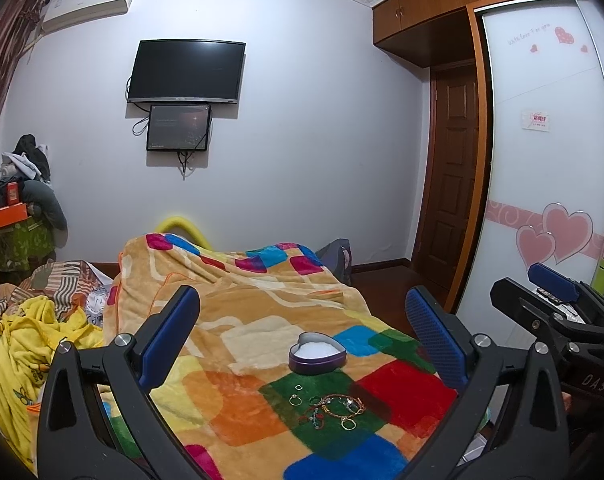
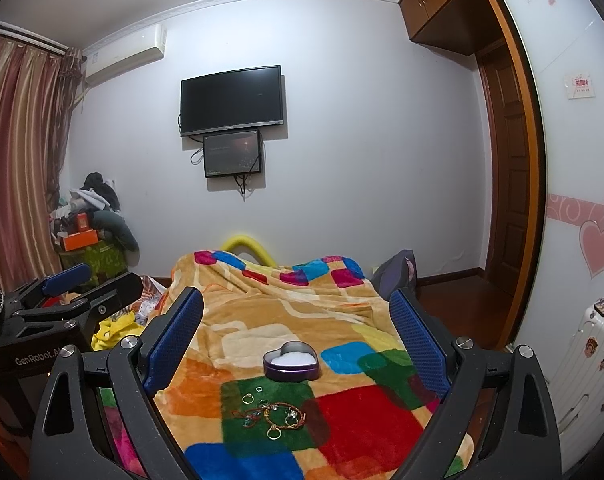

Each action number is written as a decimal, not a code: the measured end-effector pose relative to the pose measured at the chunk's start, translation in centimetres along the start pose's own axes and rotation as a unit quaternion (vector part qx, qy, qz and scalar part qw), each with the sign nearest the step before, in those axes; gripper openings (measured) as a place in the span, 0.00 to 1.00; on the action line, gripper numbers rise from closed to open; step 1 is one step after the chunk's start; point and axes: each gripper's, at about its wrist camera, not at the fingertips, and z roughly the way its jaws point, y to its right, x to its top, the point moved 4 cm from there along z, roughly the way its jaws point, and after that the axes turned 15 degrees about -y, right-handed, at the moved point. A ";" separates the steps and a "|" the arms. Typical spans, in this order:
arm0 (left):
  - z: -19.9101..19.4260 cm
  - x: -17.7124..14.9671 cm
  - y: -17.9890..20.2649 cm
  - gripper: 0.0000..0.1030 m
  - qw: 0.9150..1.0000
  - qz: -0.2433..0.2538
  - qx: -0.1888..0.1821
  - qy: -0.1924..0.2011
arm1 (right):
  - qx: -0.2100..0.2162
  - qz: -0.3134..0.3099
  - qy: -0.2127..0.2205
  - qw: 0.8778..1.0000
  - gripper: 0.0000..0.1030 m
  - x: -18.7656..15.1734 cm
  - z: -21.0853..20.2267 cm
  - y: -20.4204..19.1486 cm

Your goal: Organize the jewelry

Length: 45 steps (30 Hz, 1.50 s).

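Observation:
A purple heart-shaped tin (image 1: 317, 353) with white lining stands open on the colourful blanket (image 1: 237, 320); it also shows in the right wrist view (image 2: 290, 361). In front of it, on a green patch, lies a small pile of jewelry (image 1: 334, 406): several rings and red and gold bracelets, also in the right wrist view (image 2: 271, 414). My left gripper (image 1: 302, 336) is open and empty, held above the tin and jewelry. My right gripper (image 2: 295, 332) is open and empty, likewise above them. The right gripper also shows at the right edge of the left wrist view (image 1: 554, 292).
The blanket covers a bed with yellow clothes (image 1: 29, 340) at its left. A TV (image 1: 186, 71) hangs on the far wall. A wardrobe with heart stickers (image 1: 550, 160) and a white suitcase (image 2: 586, 356) stand at the right. A cluttered pile (image 1: 17, 208) sits at far left.

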 end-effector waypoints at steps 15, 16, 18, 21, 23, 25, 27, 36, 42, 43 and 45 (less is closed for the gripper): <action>0.1 0.2 -0.2 1.00 1.000 -0.003 -0.001 -0.003 | 0.000 0.000 0.000 1.000 0.90 -0.1 0.0 0.1; 0.1 0.1 -0.2 1.00 1.000 -0.003 -0.001 -0.003 | 0.000 0.001 0.000 1.000 0.90 -0.1 0.0 0.1; 0.2 0.2 -0.2 1.00 1.000 -0.003 -0.002 -0.004 | 0.000 0.001 0.000 1.000 0.90 -0.1 0.0 0.1; 0.4 0.2 -0.3 1.00 1.000 -0.002 0.000 -0.004 | 0.000 0.001 -0.001 1.000 0.90 0.0 0.0 0.0; 0.6 0.1 -0.3 1.00 1.000 -0.002 0.000 -0.006 | 0.000 0.001 -0.002 1.000 0.90 0.0 0.0 0.0; 0.8 0.1 -0.2 1.00 1.000 -0.002 -0.001 -0.008 | 0.000 0.001 -0.003 1.000 0.90 0.0 0.0 0.1; 1.0 0.0 -0.2 1.00 1.000 -0.002 -0.002 -0.009 | 0.000 0.002 -0.006 1.000 0.90 -0.1 0.4 0.2; 2.4 -0.2 -0.7 1.00 1.000 -0.006 -0.003 -0.023 | -0.003 0.006 -0.022 1.000 0.90 -0.4 1.8 0.6; 4.8 -0.8 -1.3 1.00 0.999 -0.009 0.003 -0.049 | -0.014 0.012 -0.048 0.999 0.90 -1.4 3.7 1.6; 5.4 -0.9 -1.6 1.00 0.998 -0.010 0.004 -0.057 | -0.016 0.013 -0.056 0.998 0.90 -1.6 4.2 1.8; 6.8 -1.4 -2.2 1.00 0.997 -0.017 0.011 -0.071 | -0.019 0.016 -0.071 0.997 0.90 -2.1 5.2 2.3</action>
